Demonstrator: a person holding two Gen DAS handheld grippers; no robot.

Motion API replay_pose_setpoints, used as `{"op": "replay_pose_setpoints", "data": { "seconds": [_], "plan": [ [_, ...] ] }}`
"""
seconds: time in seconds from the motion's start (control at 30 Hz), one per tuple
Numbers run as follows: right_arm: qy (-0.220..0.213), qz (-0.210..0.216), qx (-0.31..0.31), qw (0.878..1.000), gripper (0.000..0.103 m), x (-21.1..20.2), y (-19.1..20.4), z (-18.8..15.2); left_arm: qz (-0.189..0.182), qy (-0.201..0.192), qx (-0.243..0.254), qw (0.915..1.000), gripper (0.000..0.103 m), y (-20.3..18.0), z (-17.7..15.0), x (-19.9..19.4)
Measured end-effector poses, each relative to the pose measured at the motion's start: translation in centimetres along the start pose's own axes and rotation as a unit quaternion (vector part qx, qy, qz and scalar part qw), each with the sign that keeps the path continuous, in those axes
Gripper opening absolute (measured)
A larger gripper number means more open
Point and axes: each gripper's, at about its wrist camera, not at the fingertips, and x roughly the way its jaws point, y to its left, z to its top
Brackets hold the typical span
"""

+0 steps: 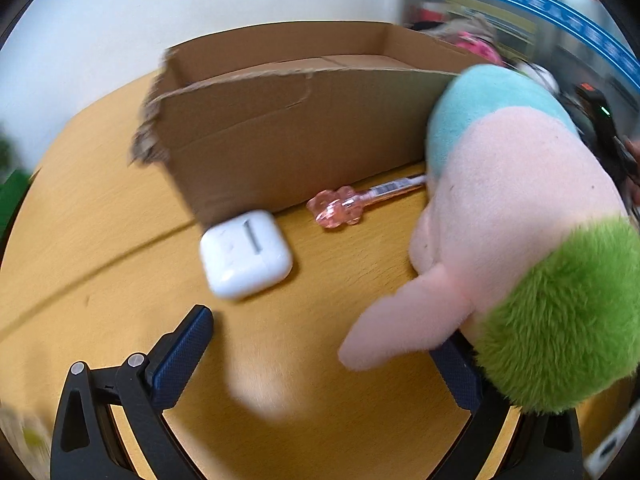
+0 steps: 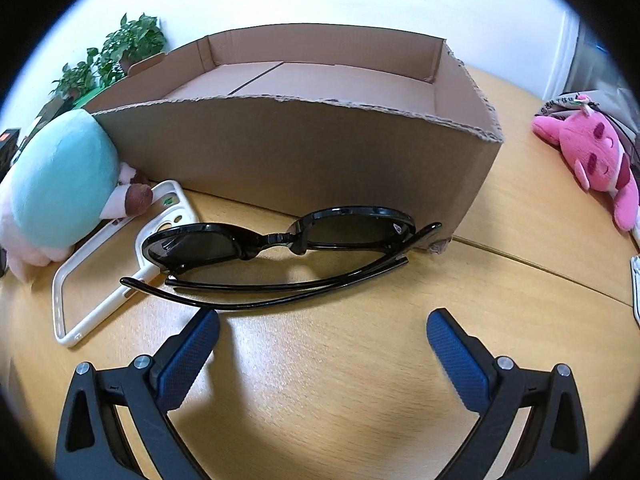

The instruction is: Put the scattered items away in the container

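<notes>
An open cardboard box (image 1: 280,136) (image 2: 304,156) stands on the wooden table, with nothing visible inside it. In the left wrist view a white earbud case (image 1: 246,254) and a pink flower-topped pen (image 1: 352,202) lie by its near wall. A plush doll (image 1: 520,232) (image 2: 60,188) with green hair and a teal back leans against the box. My left gripper (image 1: 324,360) is open, its right finger partly hidden under the doll's hair. In the right wrist view folded black sunglasses (image 2: 280,248) rest partly on a white phone case (image 2: 100,280). My right gripper (image 2: 322,320) hangs open just short of the sunglasses.
A pink plush toy (image 2: 592,160) lies on the table to the right of the box. Potted plants (image 2: 120,52) stand behind the box at the left. A seam crosses the tabletop (image 2: 360,380). The white edge of something (image 2: 636,280) shows at the far right.
</notes>
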Motion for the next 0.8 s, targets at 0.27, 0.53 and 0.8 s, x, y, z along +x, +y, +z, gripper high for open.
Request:
{"op": "replay_pose_setpoints", "data": {
  "seconds": [0.27, 0.53, 0.8],
  "plan": [
    [0.057, -0.023, 0.032, 0.998, 0.103, -2.0, 1.1, -2.6, 0.072, -0.002, -0.097, 0.9927, 0.103, -0.9, -1.9, -1.5],
    [0.23, -0.041, 0.096, 0.968, 0.103, -2.6, 0.2, -3.5, 0.095, -0.002, -0.127, 0.9874, 0.103, -1.4, -1.9, -1.4],
    [0.212, -0.052, 0.117, 0.969, 0.103, -2.8, 0.4, -4.1, 0.09, 0.024, -0.122, 0.9881, 0.103, -1.8, -2.9, -2.1]
  ]
}}
